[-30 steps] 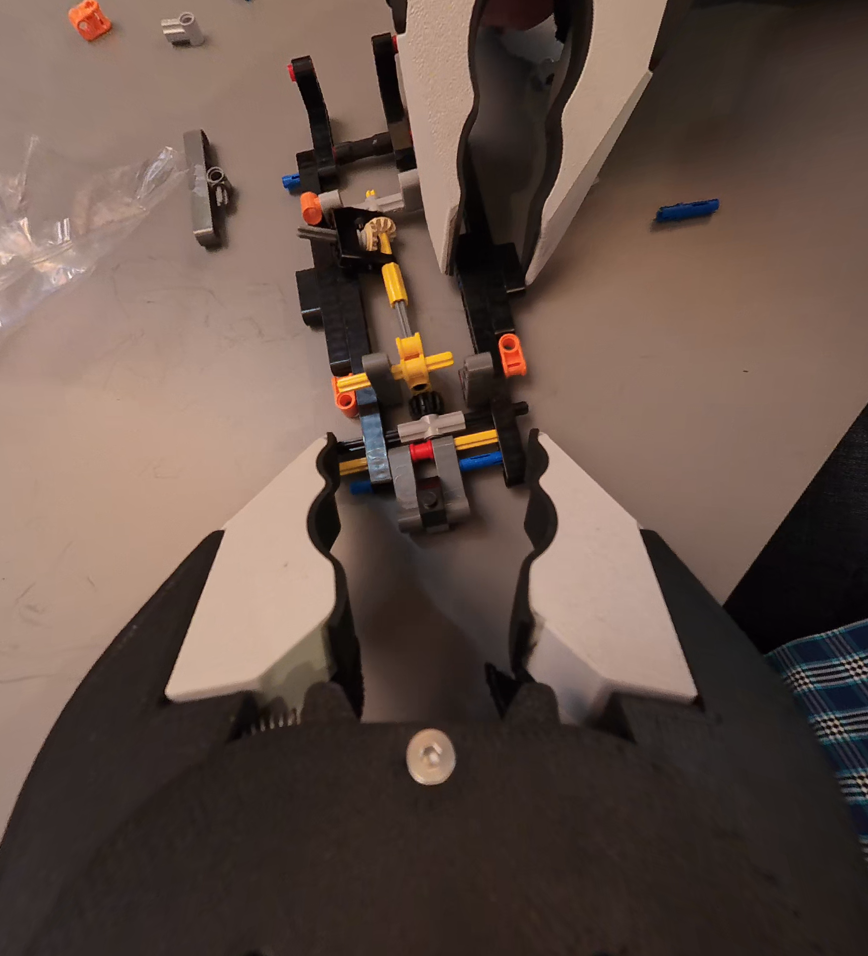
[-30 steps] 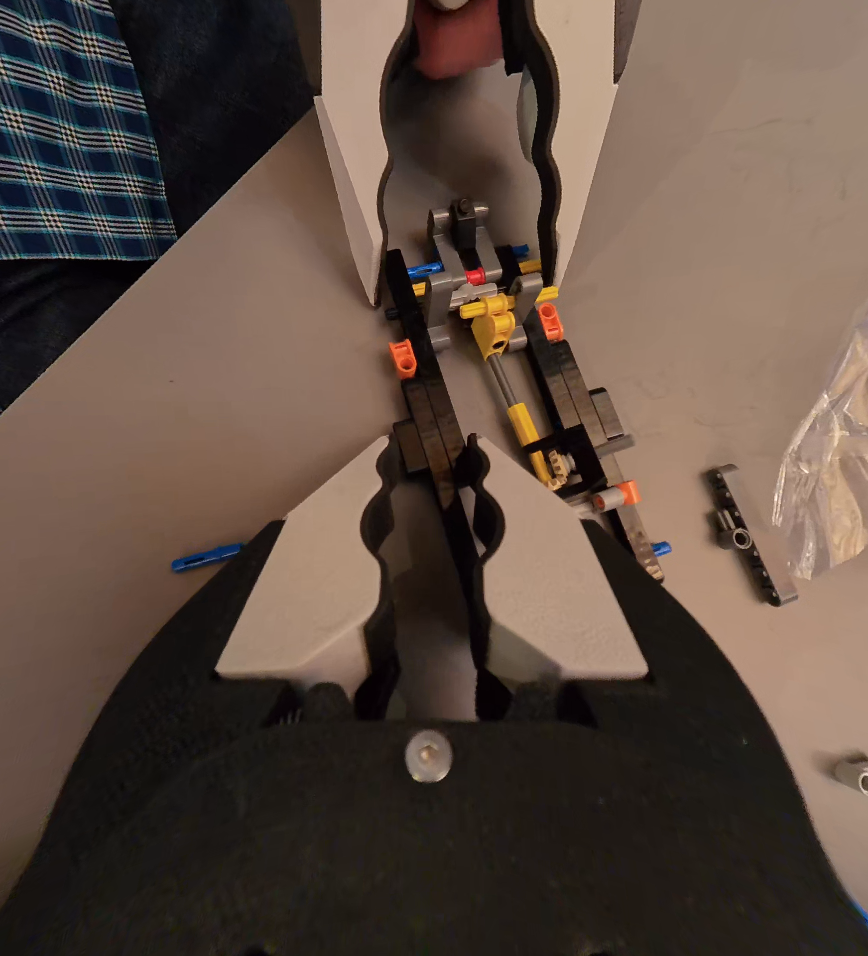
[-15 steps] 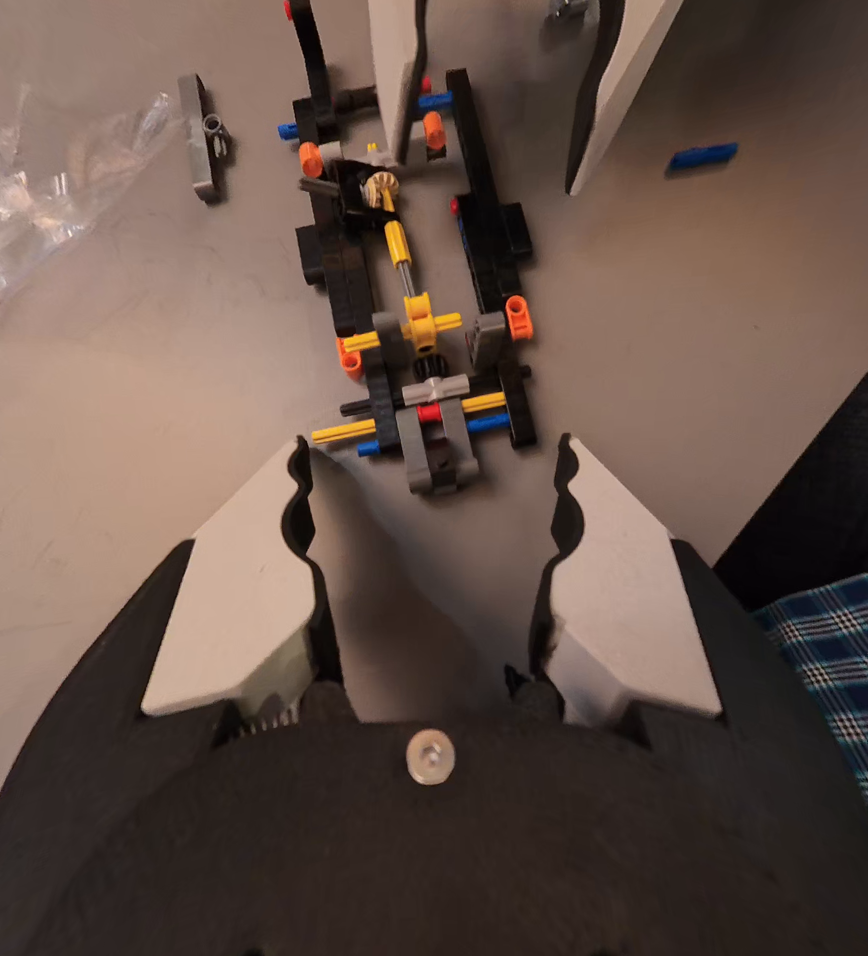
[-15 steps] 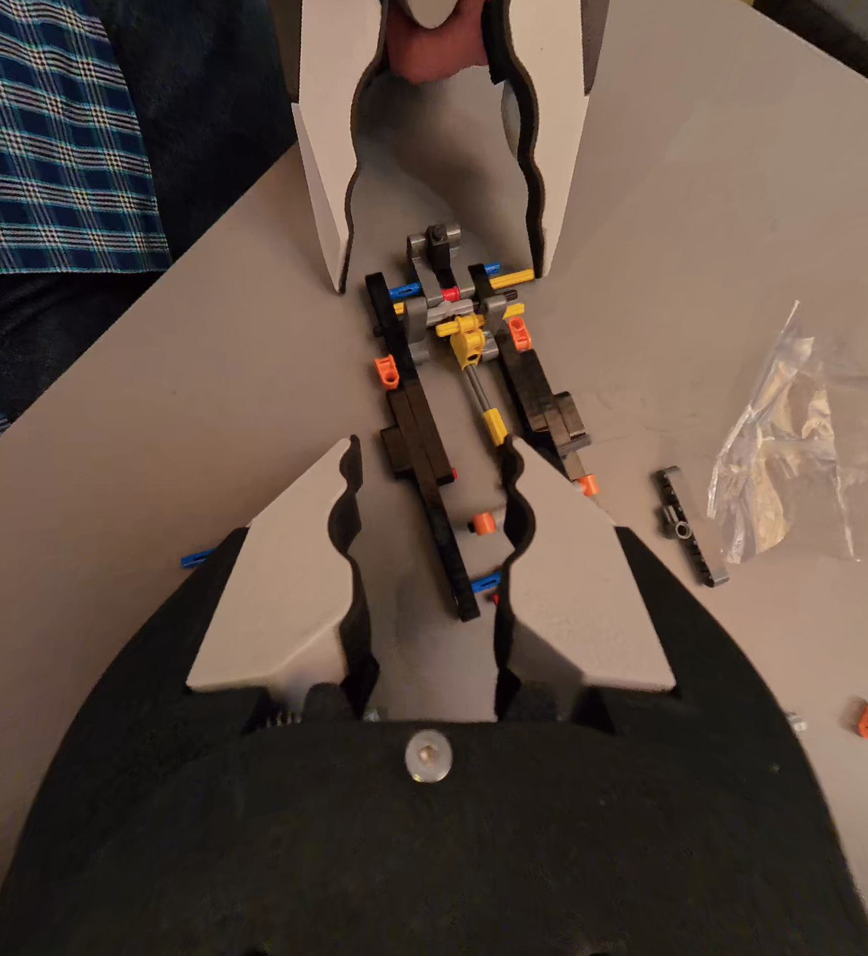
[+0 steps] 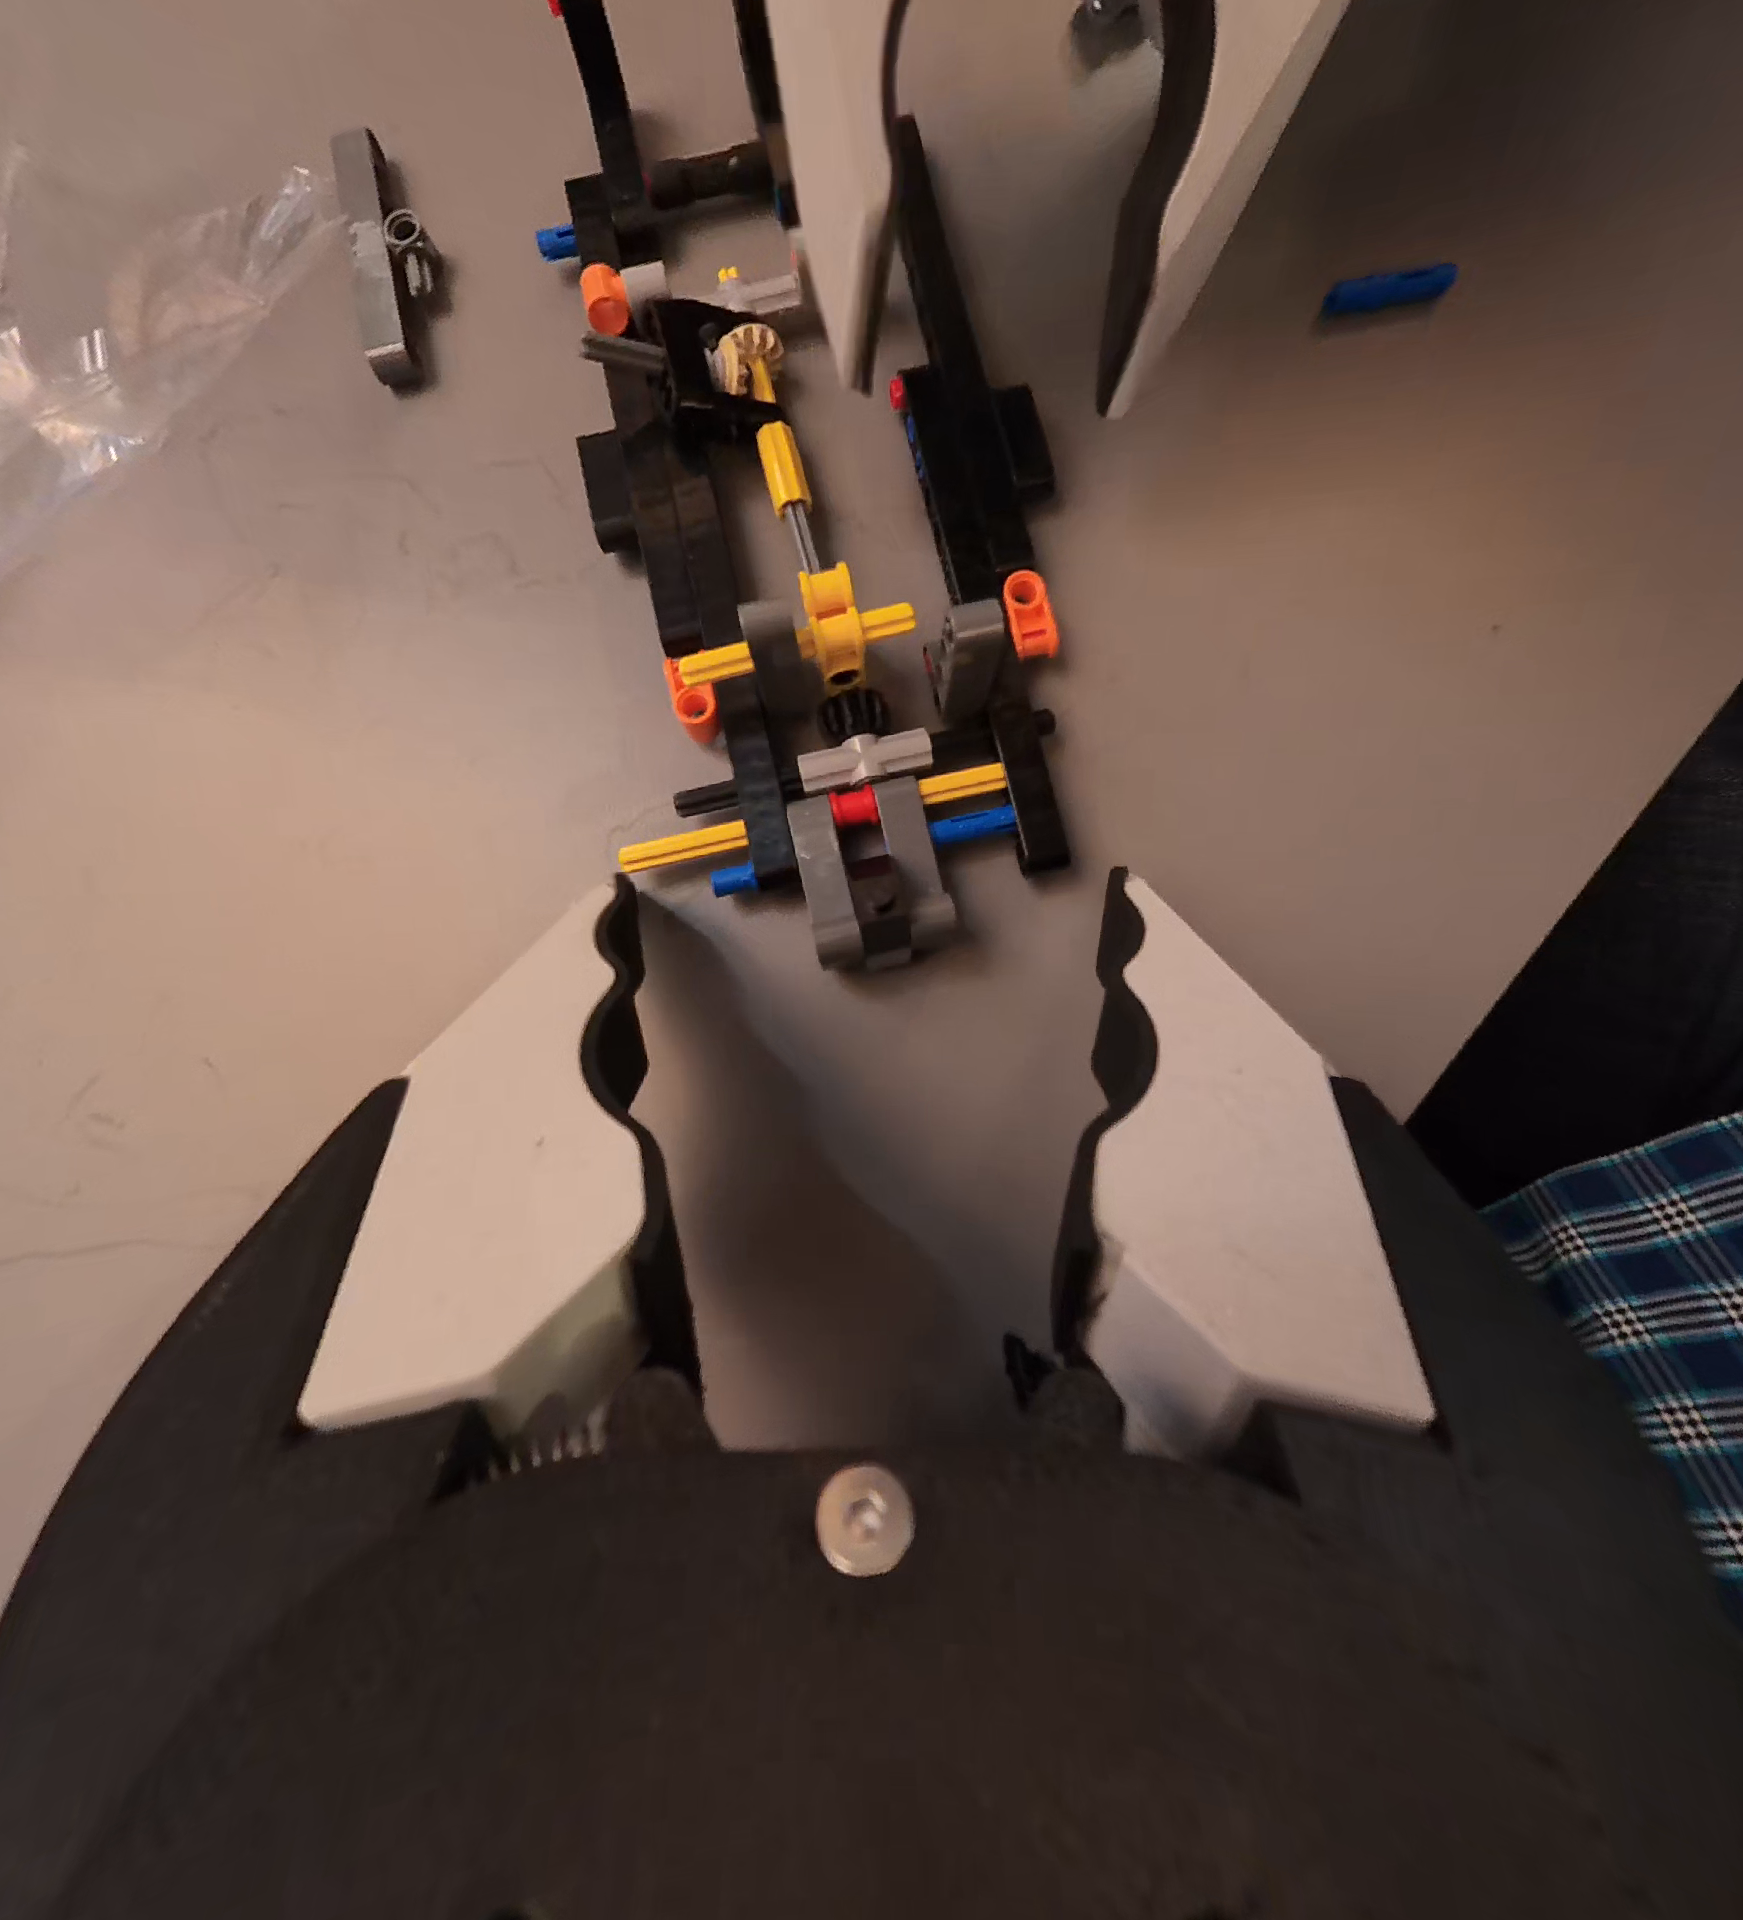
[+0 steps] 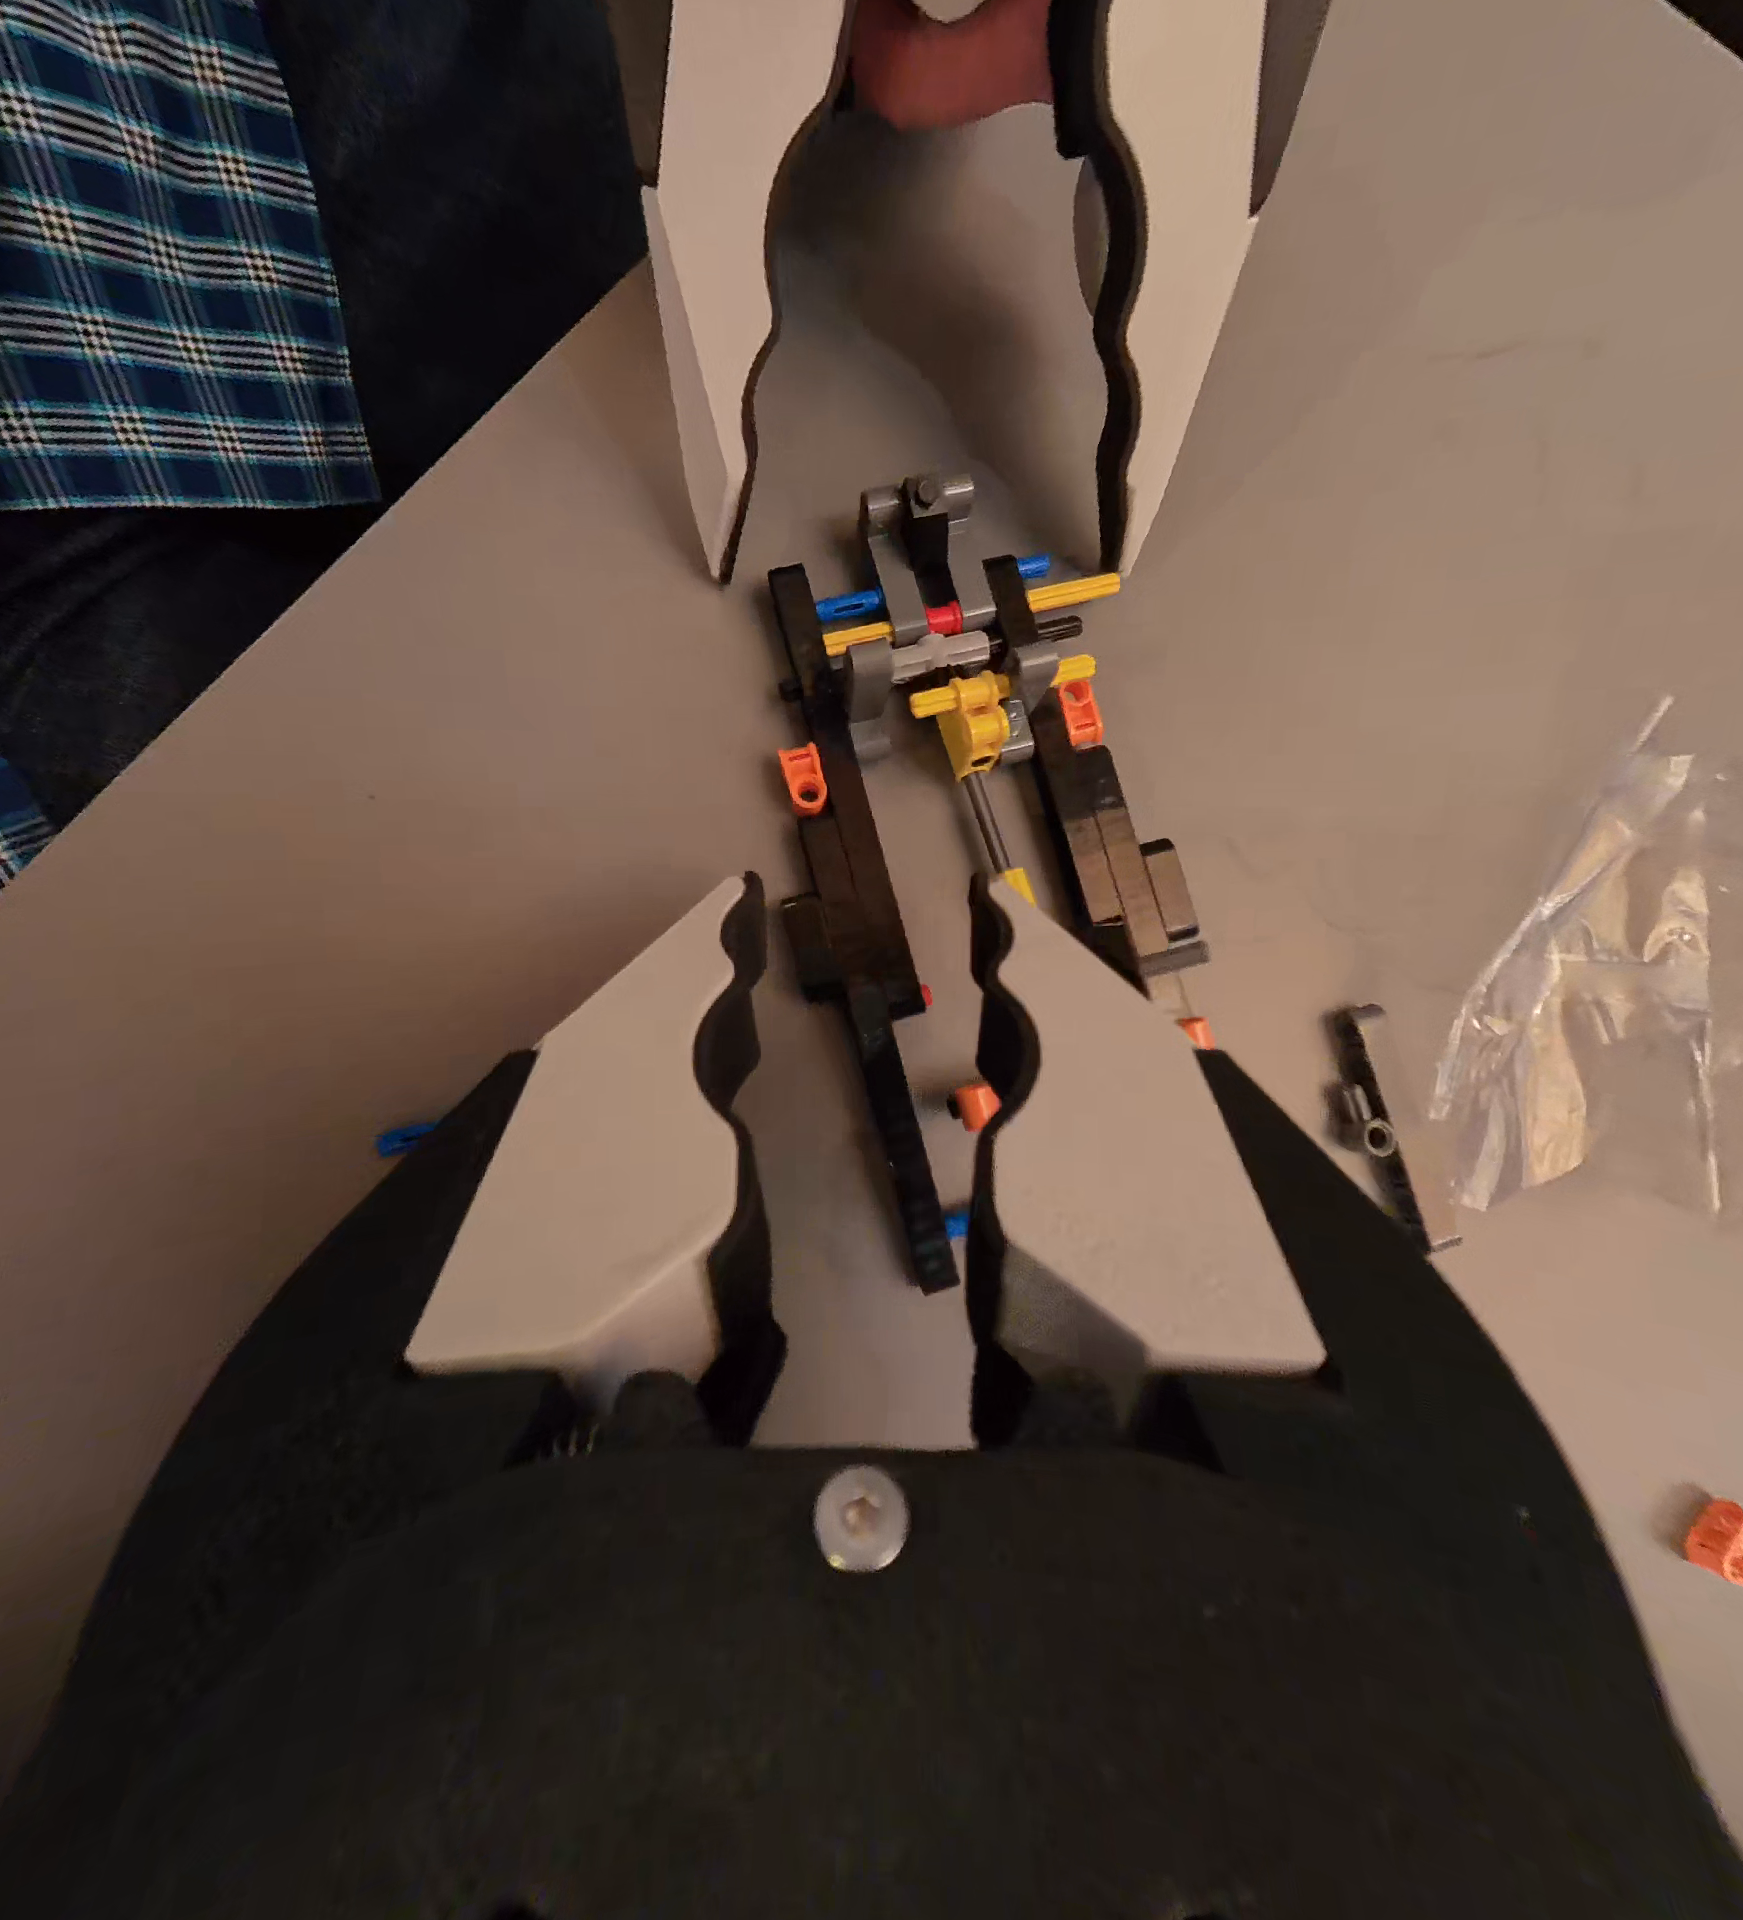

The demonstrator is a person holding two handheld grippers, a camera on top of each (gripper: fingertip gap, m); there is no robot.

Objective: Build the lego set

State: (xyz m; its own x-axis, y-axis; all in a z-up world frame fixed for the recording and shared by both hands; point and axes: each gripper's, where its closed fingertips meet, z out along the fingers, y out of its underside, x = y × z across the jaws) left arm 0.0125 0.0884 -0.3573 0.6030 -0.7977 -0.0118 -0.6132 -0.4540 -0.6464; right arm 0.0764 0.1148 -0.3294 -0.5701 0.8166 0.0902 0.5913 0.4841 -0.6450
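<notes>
Two claws face each other over the counter [image 5: 171, 935]: left claw [image 5: 862, 894] spread wide and empty just short of the chassis [image 5: 836, 665]; right claw [image 6: 862, 904] narrower, straddling a black side beam [image 6: 898, 1122], contact unclear. Best practice, by judgement: brace both ends before pressing. Loose parts visible: one grey beam [image 5: 373, 260], one blue pin [image 5: 1386, 289], one orange connector [image 6: 1727, 1553], one plastic bag [image 6: 1625, 977].

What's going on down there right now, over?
Left gripper open, empty, short of model. Right gripper open, fingers straddling long black beam. Half-built black, yellow and grey lego chassis flat on table. Nothing blocking.
</notes>
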